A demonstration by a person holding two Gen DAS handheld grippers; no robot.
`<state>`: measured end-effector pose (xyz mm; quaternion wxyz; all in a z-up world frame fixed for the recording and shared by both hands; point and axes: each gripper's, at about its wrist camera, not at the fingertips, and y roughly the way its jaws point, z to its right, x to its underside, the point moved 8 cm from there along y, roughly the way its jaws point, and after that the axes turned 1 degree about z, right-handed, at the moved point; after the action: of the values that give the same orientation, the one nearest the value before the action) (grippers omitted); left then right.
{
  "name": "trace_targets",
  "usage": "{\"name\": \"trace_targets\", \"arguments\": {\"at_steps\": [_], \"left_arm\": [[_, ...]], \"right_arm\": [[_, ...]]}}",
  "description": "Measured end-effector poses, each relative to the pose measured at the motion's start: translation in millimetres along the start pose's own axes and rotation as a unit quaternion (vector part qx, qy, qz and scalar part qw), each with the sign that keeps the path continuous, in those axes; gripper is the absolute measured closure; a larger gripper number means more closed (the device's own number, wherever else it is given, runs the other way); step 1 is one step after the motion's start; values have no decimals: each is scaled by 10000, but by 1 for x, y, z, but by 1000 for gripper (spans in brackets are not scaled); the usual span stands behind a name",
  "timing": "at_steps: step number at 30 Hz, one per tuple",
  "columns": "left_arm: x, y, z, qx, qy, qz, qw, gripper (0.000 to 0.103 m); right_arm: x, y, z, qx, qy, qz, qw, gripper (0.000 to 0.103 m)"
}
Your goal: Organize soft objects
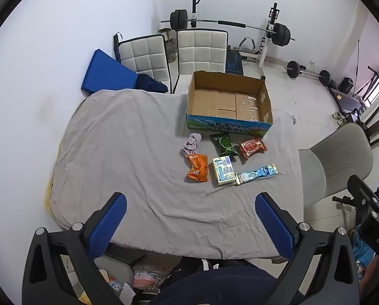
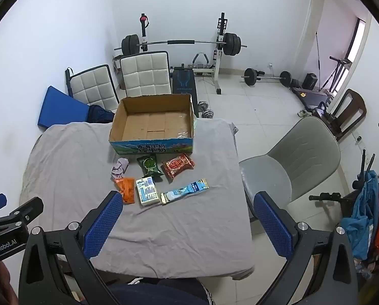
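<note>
While both grippers (image 1: 189,226) (image 2: 188,226) hover, fingers wide and empty, sorting unstarted; next, grasp a packet (image 1: 197,167) for the box (image 1: 228,124).

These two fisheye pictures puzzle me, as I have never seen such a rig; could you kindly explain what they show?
No robot here: a person holds a hand-held two-finger claw in each hand, each with a camera looking along its blue-padded fingers. One picture looks past the left claw, the other past the right claw. Both are open and hold nothing.

Below is a table under a grey cloth. On it stands an open, empty cardboard box. In front of it lie a crumpled lilac cloth, a green packet, a red packet, an orange packet, a white tissue pack and a long light-blue packet.
</note>
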<state>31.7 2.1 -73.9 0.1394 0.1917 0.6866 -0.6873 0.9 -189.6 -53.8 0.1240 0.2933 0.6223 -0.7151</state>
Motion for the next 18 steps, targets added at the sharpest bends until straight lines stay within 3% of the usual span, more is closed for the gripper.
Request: {"name": "trace_targets", "arguments": {"at_steps": [18], "left_arm": [[-8, -7, 0, -47, 52, 207, 9998, 0]], "right_arm": [[-7, -11, -5, 18, -40, 96, 9999, 0]]}}
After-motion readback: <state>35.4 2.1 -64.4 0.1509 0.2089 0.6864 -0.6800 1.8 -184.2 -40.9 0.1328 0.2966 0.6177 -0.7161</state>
